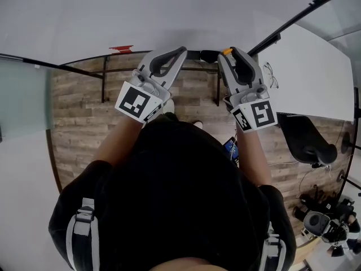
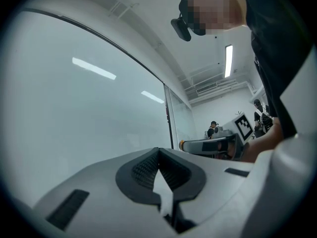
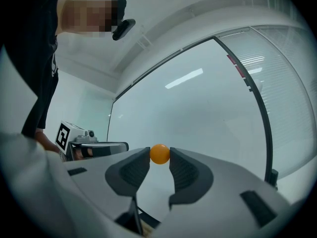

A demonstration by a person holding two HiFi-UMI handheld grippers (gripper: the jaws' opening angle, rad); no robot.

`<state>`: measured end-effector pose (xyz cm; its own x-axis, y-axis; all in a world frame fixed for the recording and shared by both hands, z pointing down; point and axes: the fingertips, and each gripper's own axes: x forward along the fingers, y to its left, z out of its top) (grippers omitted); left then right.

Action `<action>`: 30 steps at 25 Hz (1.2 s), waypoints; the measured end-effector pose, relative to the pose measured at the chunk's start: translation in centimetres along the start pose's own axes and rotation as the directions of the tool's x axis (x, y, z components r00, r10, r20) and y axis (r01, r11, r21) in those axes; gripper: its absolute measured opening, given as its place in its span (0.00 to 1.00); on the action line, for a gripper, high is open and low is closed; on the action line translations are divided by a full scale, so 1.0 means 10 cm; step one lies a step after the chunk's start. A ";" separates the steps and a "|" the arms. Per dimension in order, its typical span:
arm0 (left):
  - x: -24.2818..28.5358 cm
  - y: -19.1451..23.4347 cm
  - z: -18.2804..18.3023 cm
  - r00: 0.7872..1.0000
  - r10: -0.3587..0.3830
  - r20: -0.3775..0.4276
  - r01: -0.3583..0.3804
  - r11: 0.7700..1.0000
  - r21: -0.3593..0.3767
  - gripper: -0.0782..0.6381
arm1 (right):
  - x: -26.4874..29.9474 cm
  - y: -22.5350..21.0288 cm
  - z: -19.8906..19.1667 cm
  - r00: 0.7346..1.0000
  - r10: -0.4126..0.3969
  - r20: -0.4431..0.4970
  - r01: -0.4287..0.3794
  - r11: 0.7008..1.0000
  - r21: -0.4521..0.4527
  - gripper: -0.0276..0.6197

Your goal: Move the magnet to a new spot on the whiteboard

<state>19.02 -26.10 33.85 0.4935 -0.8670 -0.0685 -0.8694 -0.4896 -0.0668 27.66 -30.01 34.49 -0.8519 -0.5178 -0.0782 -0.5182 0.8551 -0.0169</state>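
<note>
A small orange round magnet (image 3: pixel 159 153) sits pinched between the tips of my right gripper (image 3: pixel 159 151), whose pads touch it on both sides. It is held right at the whiteboard (image 3: pixel 198 108). In the head view the magnet (image 1: pixel 227 51) shows as an orange dot at the right gripper's (image 1: pixel 228 53) tip, at the board's (image 1: pixel 169 10) lower edge. My left gripper (image 1: pixel 183 51) is beside it to the left, shut and empty, its jaws meeting at the tips (image 2: pixel 158 150). From the left gripper view the right gripper (image 2: pixel 208 145) is seen side-on.
A red mark (image 1: pixel 121 48) is on the board at the left, near its black frame (image 1: pixel 79 66). A white table (image 1: pixel 304 66) with glasses (image 1: pixel 269 75) stands to the right, a black chair (image 1: pixel 307 140) beside it. Wood floor lies below, with camera gear (image 1: pixel 330 224) at the lower right.
</note>
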 end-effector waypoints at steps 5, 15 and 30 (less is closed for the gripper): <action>-0.03 -0.05 0.01 1.000 0.016 -0.004 -0.016 1.000 0.006 0.11 | -0.05 0.02 0.01 1.000 0.012 0.004 -0.012 1.000 -0.003 0.23; -0.07 -0.20 0.03 1.000 0.029 -0.008 -0.029 1.000 -0.007 0.11 | -0.20 0.04 0.08 1.000 0.016 0.006 -0.015 0.999 -0.031 0.23; -0.27 -0.54 0.07 0.996 0.088 -0.011 -0.088 0.996 -0.006 0.11 | -0.51 0.19 0.08 0.997 0.073 0.023 -0.073 0.997 -0.027 0.23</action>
<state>22.39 -21.00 33.67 0.4149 -0.9077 -0.0635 -0.9096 -0.4119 -0.0542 31.07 -25.75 34.02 -0.8857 -0.4529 -0.1022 -0.4567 0.8895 0.0162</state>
